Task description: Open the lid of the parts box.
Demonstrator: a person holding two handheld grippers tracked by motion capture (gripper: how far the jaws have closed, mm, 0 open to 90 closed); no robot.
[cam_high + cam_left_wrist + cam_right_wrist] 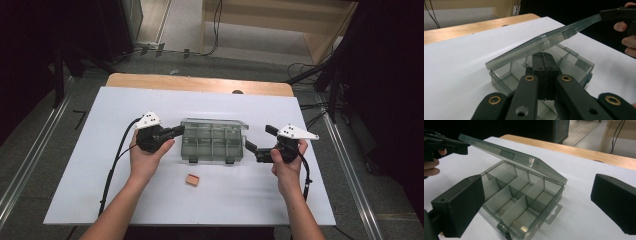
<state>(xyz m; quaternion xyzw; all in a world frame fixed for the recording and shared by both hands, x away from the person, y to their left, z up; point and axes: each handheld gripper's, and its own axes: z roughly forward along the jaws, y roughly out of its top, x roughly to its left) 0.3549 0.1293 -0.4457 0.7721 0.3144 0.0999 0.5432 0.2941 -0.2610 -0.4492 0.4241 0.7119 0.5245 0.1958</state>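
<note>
While the person's left hand [145,157] is gripping its tool at the left of the white worktop [90,165], the left tongs [179,131] are pointing right with the jaws pressed flat together and nothing between them; their tip is sitting at the left edge of the lid [215,123], just under it as the left gripper view shows; a small tan block [192,180] is lying on the worktop nearer the person, apart from everything else; the clear compartment box [212,147] is resting at the middle of the worktop, its lid tilting up part-way from the far side, its two latches facing the near side; to the right, the right tongs [260,137] are standing wide apart and gripping nothing, aimed left at the right end of the box; whether the far jaw is touching the lid's corner I cannot tell; the right hand [285,162] is holding that tool near the worktop's right side.
</note>
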